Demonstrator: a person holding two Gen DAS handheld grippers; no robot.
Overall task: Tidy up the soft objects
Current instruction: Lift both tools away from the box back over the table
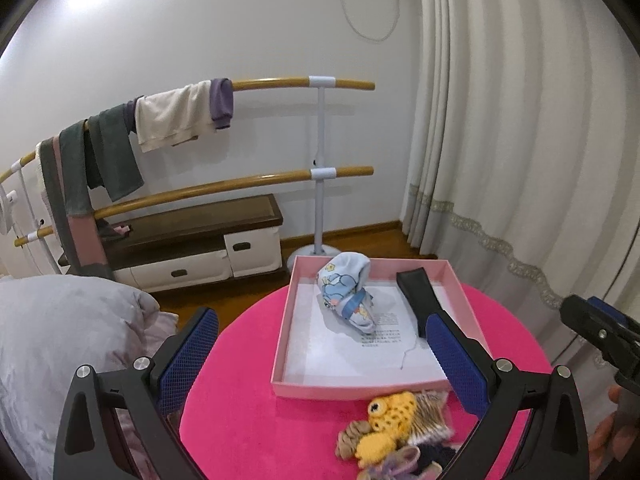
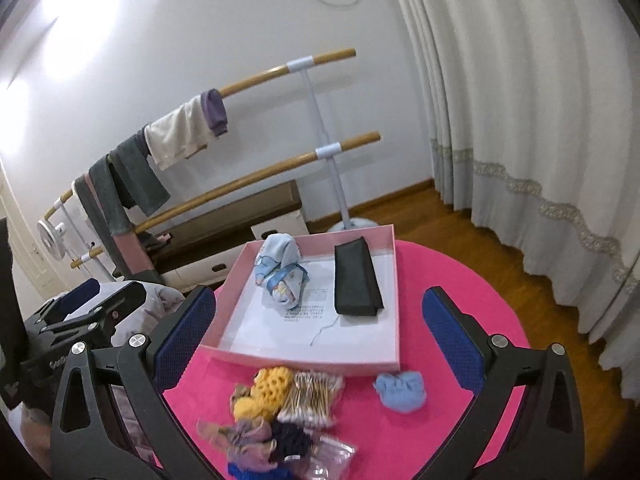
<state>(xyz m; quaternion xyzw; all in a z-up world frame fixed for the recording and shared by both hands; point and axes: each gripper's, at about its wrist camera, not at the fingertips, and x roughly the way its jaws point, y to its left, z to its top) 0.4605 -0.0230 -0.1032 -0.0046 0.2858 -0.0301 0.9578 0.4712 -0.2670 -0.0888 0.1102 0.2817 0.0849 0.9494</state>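
A pink tray [image 1: 282,344] [image 2: 390,300] sits on the round pink table [image 1: 248,420] [image 2: 440,280]. In it lie a rolled light-blue patterned cloth [image 1: 346,292] [image 2: 282,276] and a folded black cloth [image 1: 418,292] [image 2: 356,280]. In front of the tray lies a pile: a yellow knitted toy [image 1: 390,420] [image 2: 264,392], a bag of cotton swabs [image 2: 312,398], scrunchies [image 2: 256,444] and a light-blue scrunchie [image 2: 400,392]. My left gripper [image 1: 320,356] is open and empty above the table's front. My right gripper [image 2: 320,336] is open and empty above the pile.
A wooden barre rack [image 1: 280,84] with hung clothes stands at the wall, above a low bench with drawers [image 1: 192,248]. A grey duvet [image 1: 60,340] lies left of the table. Curtains [image 1: 520,140] hang on the right. The right gripper's body [image 1: 600,336] shows at the right edge.
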